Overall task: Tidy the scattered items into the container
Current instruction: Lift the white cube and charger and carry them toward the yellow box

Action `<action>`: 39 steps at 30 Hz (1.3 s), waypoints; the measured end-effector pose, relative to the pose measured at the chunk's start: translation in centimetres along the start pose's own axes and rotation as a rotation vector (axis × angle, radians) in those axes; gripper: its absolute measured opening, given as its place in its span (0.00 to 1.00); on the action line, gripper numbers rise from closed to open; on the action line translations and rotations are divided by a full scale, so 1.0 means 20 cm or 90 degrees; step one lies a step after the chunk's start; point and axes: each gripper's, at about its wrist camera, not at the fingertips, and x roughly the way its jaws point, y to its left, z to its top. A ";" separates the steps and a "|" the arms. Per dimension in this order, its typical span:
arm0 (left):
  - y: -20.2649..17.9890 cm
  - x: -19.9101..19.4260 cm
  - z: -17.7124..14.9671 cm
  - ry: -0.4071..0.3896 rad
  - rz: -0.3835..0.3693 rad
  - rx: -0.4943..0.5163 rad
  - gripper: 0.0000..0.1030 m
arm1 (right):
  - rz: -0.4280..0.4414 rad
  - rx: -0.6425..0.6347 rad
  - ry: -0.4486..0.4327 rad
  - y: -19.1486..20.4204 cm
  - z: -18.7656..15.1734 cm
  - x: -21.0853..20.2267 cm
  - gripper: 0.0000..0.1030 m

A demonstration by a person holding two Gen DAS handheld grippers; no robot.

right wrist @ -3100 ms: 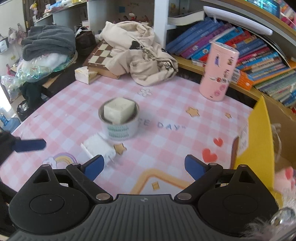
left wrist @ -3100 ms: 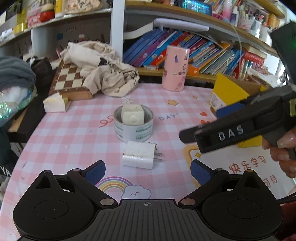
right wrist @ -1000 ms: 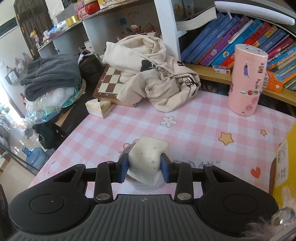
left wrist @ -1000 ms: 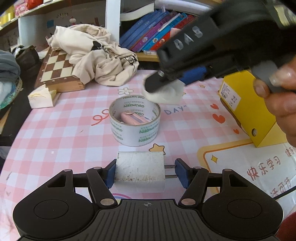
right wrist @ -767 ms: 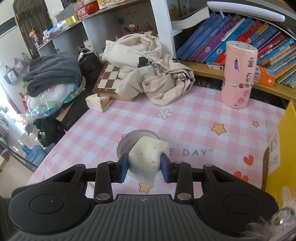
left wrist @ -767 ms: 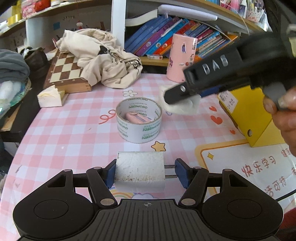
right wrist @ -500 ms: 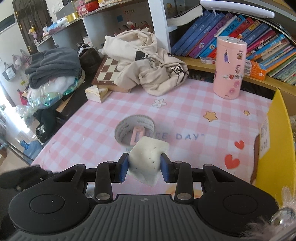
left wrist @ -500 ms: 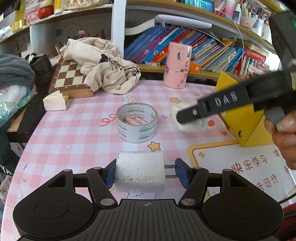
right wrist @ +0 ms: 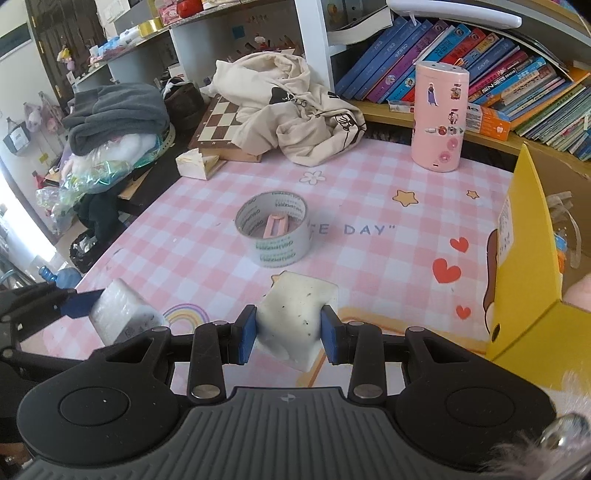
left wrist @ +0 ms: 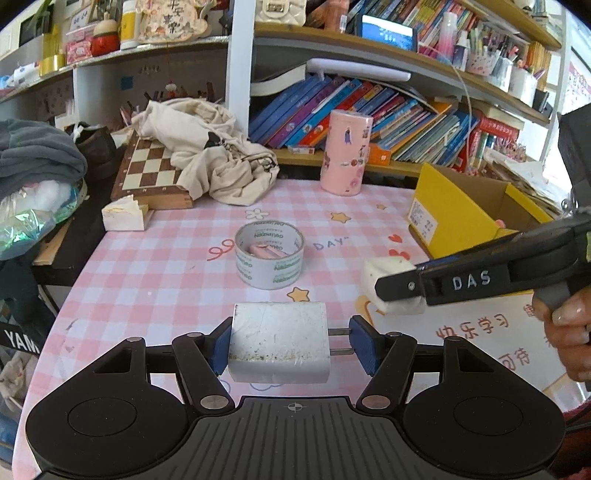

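Bright, even daylight – soft shadows, sharp centre, strong fisheye bending at edges, window glare far left

Tablecloth (left wrist: 155, 266): pink-and-white check, printed with stars, hearts, a rainbow and "DAY".
Pink canister (left wrist: 345, 152): upright at 12 o'clock on the table, stickers on its side, in front of the books.
Books (left wrist: 388, 122): leaning in a row on the lower shelf, 1 o'clock.
Chessboard (left wrist: 147, 173): folded wooden box at 10 o'clock, partly under the cloth.
Beige cloth (left wrist: 207, 155): crumpled heap, black print, on the chessboard's right end.
Tissue pack (left wrist: 123, 218): just in front of the chessboard, at the table's left edge.
Grey clothes (right wrist: 116, 109): piled off the table at 9 o'clock, over crinkled plastic bags (right wrist: 94, 173).
Upper shelf (left wrist: 110, 33): jars, boxes, a decorated sign.
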 end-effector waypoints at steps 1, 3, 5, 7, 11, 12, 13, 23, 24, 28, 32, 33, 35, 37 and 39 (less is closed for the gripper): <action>-0.01 -0.01 0.00 -0.003 0.000 0.001 0.63 | 0.000 0.000 -0.001 0.00 -0.01 -0.01 0.33; -0.02 -0.04 -0.01 -0.009 0.000 0.003 0.63 | -0.001 0.000 -0.004 0.01 -0.03 -0.04 0.33; -0.03 -0.06 -0.01 -0.012 -0.001 0.005 0.63 | -0.003 0.001 -0.006 0.01 -0.05 -0.06 0.33; -0.04 -0.08 -0.02 -0.015 -0.004 0.007 0.63 | -0.006 0.002 -0.008 0.02 -0.07 -0.08 0.33; -0.08 -0.11 -0.03 -0.022 -0.012 0.019 0.63 | -0.012 0.008 -0.013 0.01 -0.12 -0.13 0.33; -0.08 -0.12 -0.03 -0.023 -0.014 0.023 0.63 | -0.014 0.010 -0.014 0.01 -0.13 -0.14 0.33; -0.09 -0.12 -0.03 -0.025 -0.017 0.026 0.63 | -0.016 0.013 -0.015 0.01 -0.14 -0.15 0.33; -0.16 -0.19 -0.06 -0.033 -0.043 0.055 0.63 | -0.034 0.041 -0.024 0.01 -0.25 -0.25 0.33; -0.17 -0.20 -0.06 -0.033 -0.047 0.057 0.63 | -0.036 0.043 -0.024 0.01 -0.26 -0.26 0.33; -0.21 -0.20 -0.07 -0.030 -0.068 0.068 0.63 | -0.048 0.051 -0.023 0.02 -0.31 -0.30 0.33; -0.25 -0.19 -0.08 -0.027 -0.090 0.080 0.63 | -0.067 0.069 -0.020 -0.01 -0.35 -0.33 0.33; -0.26 -0.19 -0.08 -0.026 -0.095 0.082 0.63 | -0.072 0.075 -0.020 -0.02 -0.37 -0.35 0.33; -0.28 -0.19 -0.08 -0.024 -0.107 0.088 0.63 | -0.084 0.087 -0.020 -0.05 -0.39 -0.37 0.33; -0.31 -0.18 -0.08 -0.021 -0.122 0.095 0.63 | -0.097 0.098 -0.020 -0.07 -0.41 -0.40 0.33; -0.34 -0.16 -0.08 -0.018 -0.137 0.104 0.63 | -0.109 0.110 -0.019 -0.10 -0.44 -0.42 0.33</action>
